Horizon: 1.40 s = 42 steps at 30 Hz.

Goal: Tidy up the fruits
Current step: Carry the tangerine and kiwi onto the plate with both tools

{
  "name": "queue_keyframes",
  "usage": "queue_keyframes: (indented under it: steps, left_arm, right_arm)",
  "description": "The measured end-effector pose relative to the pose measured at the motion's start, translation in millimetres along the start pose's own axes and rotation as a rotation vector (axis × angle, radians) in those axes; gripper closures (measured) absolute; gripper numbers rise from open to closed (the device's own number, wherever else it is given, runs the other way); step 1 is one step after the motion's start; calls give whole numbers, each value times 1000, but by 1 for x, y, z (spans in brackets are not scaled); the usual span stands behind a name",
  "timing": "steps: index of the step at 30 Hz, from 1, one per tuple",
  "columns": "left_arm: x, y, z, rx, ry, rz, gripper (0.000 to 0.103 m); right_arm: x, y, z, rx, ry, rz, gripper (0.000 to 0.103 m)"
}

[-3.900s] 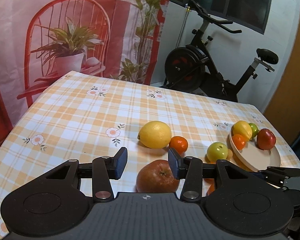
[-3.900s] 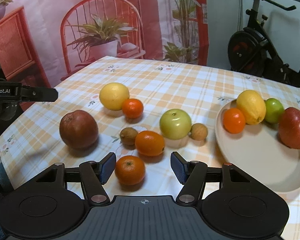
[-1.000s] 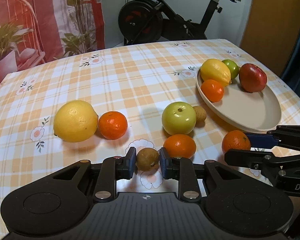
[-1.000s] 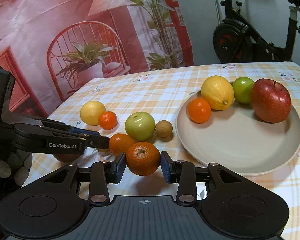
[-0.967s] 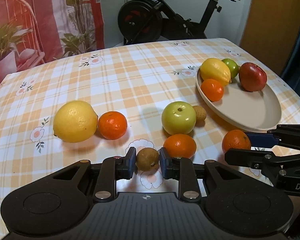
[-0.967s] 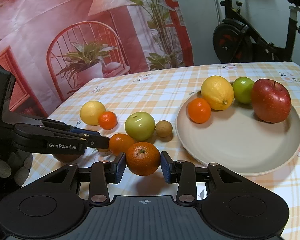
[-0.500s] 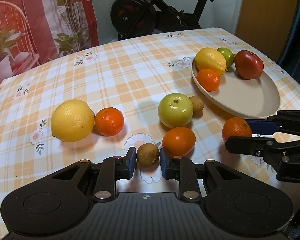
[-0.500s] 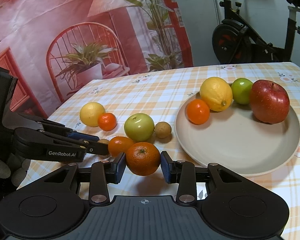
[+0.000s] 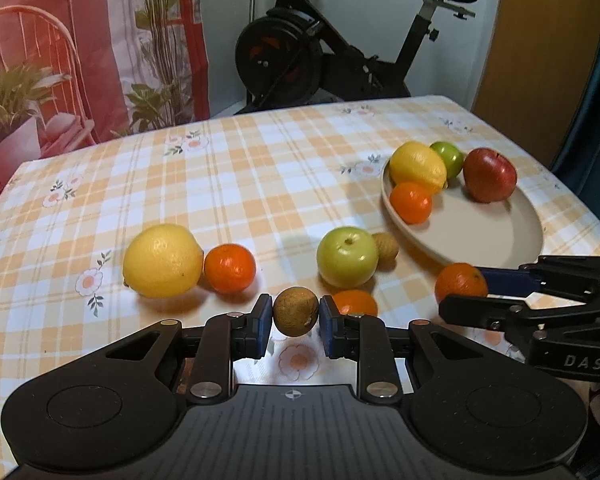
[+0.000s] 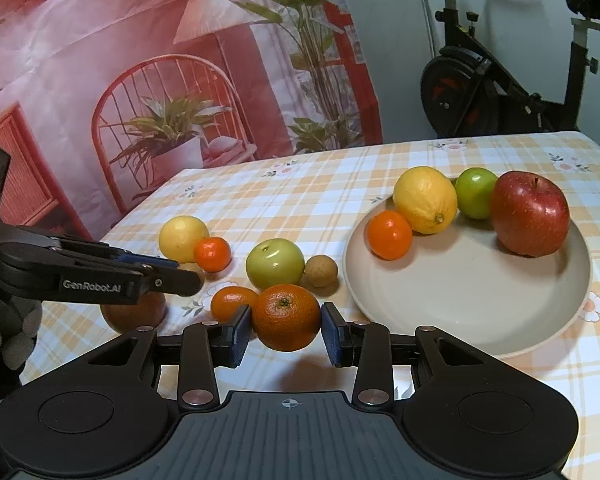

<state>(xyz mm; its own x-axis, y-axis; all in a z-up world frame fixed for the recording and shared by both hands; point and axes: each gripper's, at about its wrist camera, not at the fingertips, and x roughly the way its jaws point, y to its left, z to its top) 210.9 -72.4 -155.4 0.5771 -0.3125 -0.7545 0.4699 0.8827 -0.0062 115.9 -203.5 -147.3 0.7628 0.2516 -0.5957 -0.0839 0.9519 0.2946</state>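
My left gripper (image 9: 295,318) is shut on a small brown kiwi (image 9: 295,311), held just above the checked tablecloth. My right gripper (image 10: 286,330) is shut on an orange mandarin (image 10: 286,317), lifted a little off the cloth beside the beige plate (image 10: 472,300). That plate (image 9: 496,236) carries a lemon (image 10: 425,199), a lime (image 10: 475,193), a red apple (image 10: 530,214) and a small orange (image 10: 389,235). On the cloth lie a big lemon (image 9: 163,260), a mandarin (image 9: 230,268), a green apple (image 9: 347,256), a small brown fruit (image 9: 386,245) and another orange (image 9: 355,303).
A reddish-brown fruit (image 10: 134,312) sits half hidden under the left gripper in the right wrist view. An exercise bike (image 9: 332,52) stands behind the table (image 9: 260,176), and a printed red backdrop (image 10: 140,60) hangs at the back left. A gloved hand (image 10: 4,332) shows at the left edge.
The left gripper has risen a little with the kiwi, which now hangs clear of the cloth. The right gripper keeps the mandarin in the same place.
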Motion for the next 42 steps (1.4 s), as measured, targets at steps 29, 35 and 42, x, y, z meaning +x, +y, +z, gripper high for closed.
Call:
queue_keyframes:
  steps: [29, 35, 42]
  left_arm:
    - [62, -102, 53, 135, -14, -155, 76]
    - [77, -111, 52, 162, 11, -141, 76]
    - [84, -111, 51, 181, 27, -101, 76]
  right_arm:
    - [-24, -98, 13, 20, -71, -296, 68]
    - [-17, -105, 12, -19, -59, -333, 68]
    - [-11, -108, 12, -36, -46, -358, 68]
